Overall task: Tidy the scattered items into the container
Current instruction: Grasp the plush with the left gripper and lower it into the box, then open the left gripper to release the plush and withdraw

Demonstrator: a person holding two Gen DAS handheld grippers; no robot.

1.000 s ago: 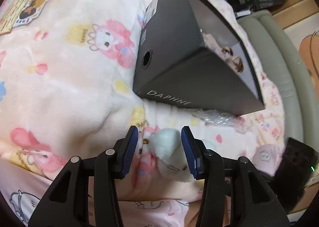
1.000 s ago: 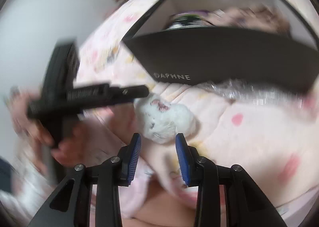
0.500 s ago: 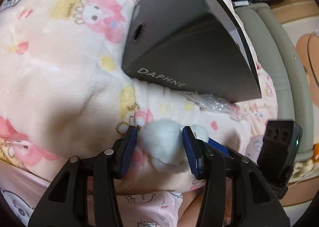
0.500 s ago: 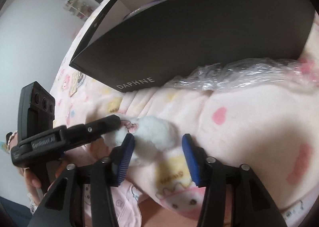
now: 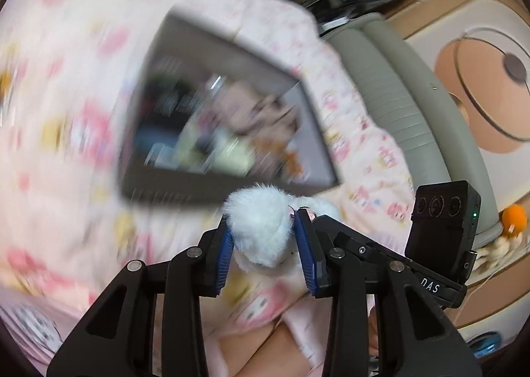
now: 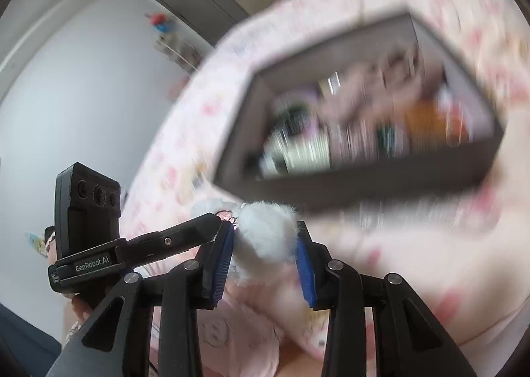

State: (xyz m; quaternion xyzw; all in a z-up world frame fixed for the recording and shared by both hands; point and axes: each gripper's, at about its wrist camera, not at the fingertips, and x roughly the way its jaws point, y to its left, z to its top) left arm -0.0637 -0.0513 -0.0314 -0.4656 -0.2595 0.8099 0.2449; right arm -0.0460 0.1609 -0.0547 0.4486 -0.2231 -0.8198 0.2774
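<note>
A white fluffy plush toy [image 5: 261, 228] is clamped between both grippers and held above the pink blanket. My left gripper [image 5: 265, 254] is shut on one end of it; my right gripper [image 6: 265, 258] is shut on the other end, which also shows in the right wrist view [image 6: 265, 234]. The dark open box [image 5: 298, 175], blurred, lies just beyond and below the toy, with several items inside. In the right wrist view the box [image 6: 364, 185] sits ahead and to the right. Each gripper's body shows in the other's view.
A pink cartoon-print blanket [image 5: 66, 79] covers the bed under the box. A grey padded bed edge [image 5: 391, 85] runs along the right, with floor and a round rug [image 5: 480, 79] beyond. A white wall [image 6: 82, 95] is at the left in the right wrist view.
Both grippers closed on the plush toy and lifted it off the blanket. The views now look down into the open box, with strong motion blur.
</note>
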